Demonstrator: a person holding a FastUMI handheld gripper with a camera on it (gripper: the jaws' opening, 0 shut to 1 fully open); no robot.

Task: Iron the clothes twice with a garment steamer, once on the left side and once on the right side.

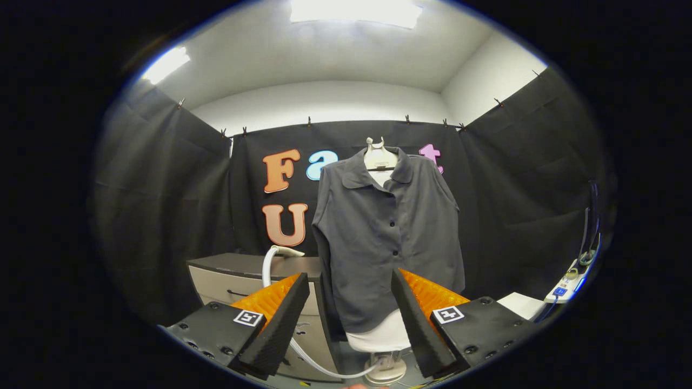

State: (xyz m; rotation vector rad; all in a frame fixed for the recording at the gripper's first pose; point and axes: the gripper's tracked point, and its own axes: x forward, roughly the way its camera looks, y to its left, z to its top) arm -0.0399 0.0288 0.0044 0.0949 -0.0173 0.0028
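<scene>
Grey shirt [386,237] is buttoned up on a white mannequin torso [378,337], which sits on a stand w/ a round base [386,371], right in the middle of the booth and just beyond the fingers. Steamer head [286,252] rests on top of a low cabinet [238,281] to the left of the shirt, its white hose [303,356] curving down past the cabinet front toward the base. Gripper [348,319] is spread wide, nothing btwn the fingers, not touching anything. Power strip [565,283] off to the right by the black cloth wall.
</scene>
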